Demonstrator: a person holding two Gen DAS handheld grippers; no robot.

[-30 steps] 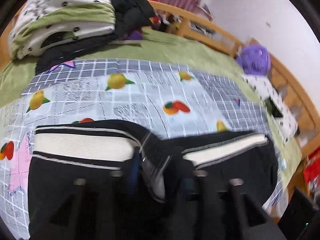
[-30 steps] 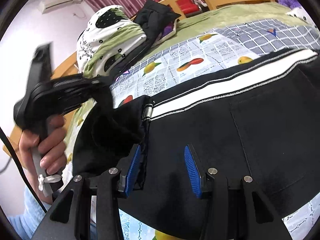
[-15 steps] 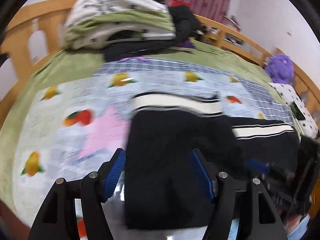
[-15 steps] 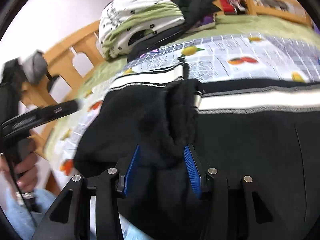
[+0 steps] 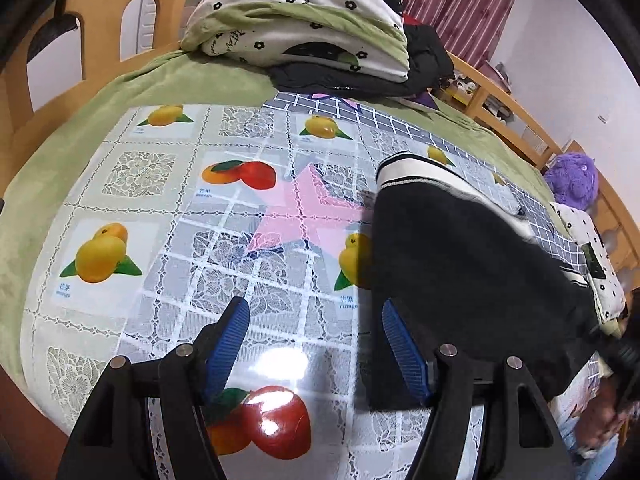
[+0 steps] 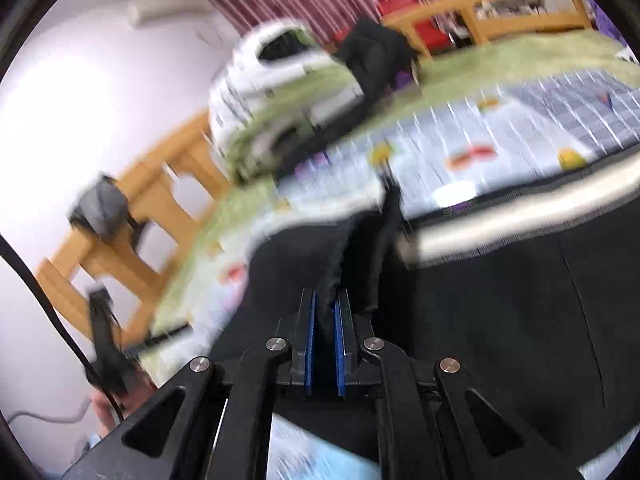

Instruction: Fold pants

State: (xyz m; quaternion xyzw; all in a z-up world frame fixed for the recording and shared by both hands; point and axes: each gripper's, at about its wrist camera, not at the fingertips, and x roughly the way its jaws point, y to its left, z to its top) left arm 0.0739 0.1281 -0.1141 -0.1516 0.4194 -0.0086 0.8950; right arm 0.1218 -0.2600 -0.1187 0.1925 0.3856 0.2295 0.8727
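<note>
Black pants with a white striped waistband lie folded on the fruit-print tablecloth, right of centre in the left wrist view. My left gripper is open and empty above the cloth, its right finger at the pants' left edge. In the blurred right wrist view my right gripper is shut on a bunched fold of the black pants, lifting it; the waistband runs across behind.
A folded white and green quilt with dark clothes lies at the bed's head. A wooden bed frame runs around. A purple plush toy sits at the far right. The green blanket edges the cloth.
My left gripper let go of the pants, opened and swung left over bare cloth. My right gripper closed on a fold of the pants and is moving fast.
</note>
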